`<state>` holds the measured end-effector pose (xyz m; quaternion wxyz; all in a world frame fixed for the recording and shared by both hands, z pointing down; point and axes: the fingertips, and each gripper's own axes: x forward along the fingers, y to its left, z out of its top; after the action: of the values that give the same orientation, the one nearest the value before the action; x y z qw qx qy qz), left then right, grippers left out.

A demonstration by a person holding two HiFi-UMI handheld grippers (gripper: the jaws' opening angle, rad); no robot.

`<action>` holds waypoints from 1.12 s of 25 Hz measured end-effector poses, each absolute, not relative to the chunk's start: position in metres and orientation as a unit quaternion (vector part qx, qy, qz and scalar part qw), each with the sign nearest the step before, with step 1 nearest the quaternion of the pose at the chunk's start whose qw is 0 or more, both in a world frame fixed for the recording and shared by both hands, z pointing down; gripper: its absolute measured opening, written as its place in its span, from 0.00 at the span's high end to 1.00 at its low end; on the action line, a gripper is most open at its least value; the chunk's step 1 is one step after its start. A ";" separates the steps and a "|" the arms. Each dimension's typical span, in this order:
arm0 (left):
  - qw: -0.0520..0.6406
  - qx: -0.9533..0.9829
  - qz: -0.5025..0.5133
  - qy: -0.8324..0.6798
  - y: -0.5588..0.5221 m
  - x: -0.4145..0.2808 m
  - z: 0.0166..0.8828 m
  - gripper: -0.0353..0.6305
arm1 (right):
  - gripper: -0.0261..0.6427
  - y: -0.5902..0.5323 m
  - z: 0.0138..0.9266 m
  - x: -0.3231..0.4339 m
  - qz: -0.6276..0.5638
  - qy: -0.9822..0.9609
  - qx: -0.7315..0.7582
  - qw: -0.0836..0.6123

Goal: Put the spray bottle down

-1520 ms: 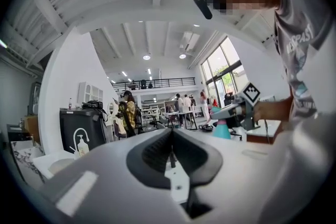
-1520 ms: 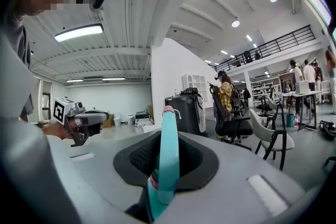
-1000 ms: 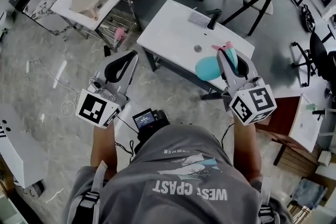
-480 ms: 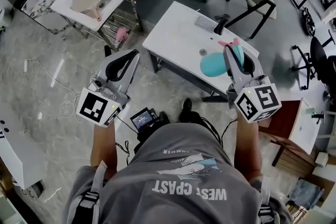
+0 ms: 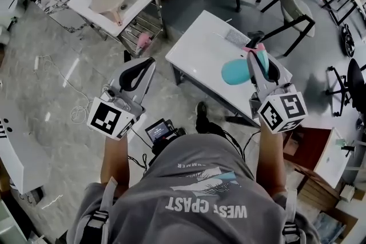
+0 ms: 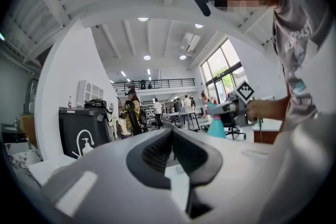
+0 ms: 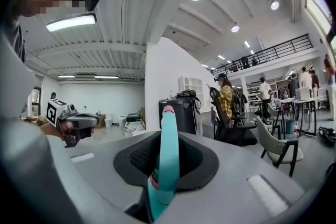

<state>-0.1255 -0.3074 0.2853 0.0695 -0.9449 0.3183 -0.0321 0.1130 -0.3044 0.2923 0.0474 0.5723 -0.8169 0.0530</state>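
Your R gripper (image 5: 258,60) is clamped on the teal spray bottle (image 5: 234,71). In the right gripper view the bottle's flat upper part w/ pink tip stands upright betw. the black pads, pinched from both sides. From the head view the bottle shows over the right end of the white table (image 5: 200,48), its round body sticking out to the left of the jaws. Can't tell from above if it touches the top. Your L gripper (image 5: 147,63) has its jaws together w/ nothing betw. them, and it's over the grey floor (image 5: 68,94) just left of the table. A sink unit (image 5: 80,8) stands farther off, and a chair (image 5: 291,6) is beyond the table.
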 end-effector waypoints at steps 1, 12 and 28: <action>0.069 -0.944 -0.033 0.322 -0.314 -0.125 0.285 0.94 | 0.87 -0.313 0.293 0.113 0.054 -0.820 0.568 0.048; 0.048 -0.930 -0.043 0.361 -0.377 -0.119 0.298 0.94 | 0.87 -0.402 0.307 0.114 0.068 -0.843 0.530 0.060; 0.034 -0.912 -0.087 0.399 -0.450 -0.062 0.312 0.94 | 0.87 -0.508 0.348 0.158 0.104 -0.865 0.490 0.040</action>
<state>-0.0624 -0.4502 0.3117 0.0339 -0.9121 0.3992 -0.0873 0.1579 -0.5085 0.3477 0.0401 0.4900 -0.8646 0.1039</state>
